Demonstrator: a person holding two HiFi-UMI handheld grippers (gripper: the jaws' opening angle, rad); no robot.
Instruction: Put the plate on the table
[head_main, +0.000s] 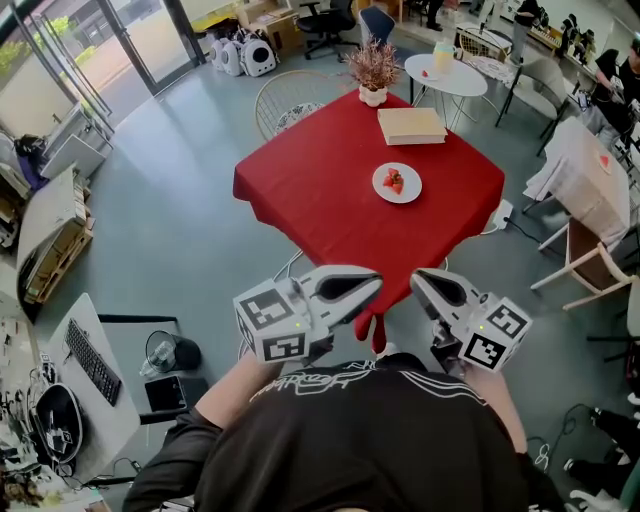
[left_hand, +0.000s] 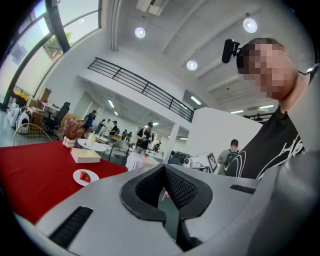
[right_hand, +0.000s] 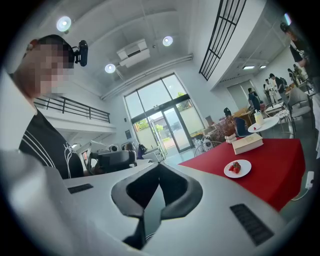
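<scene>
The plate sits on the red tabletop, so the placing looks done. Left gripper and right gripper hang by the chest, jaws pressed together, empty; no further move seems needed

**No readable writing in view**

The white print across the black shirt is stylised lettering, too distorted to make out. The marker cubes carry only black-and-white square code patterns, with no words or numbers. Nothing else shows legible text.
</scene>
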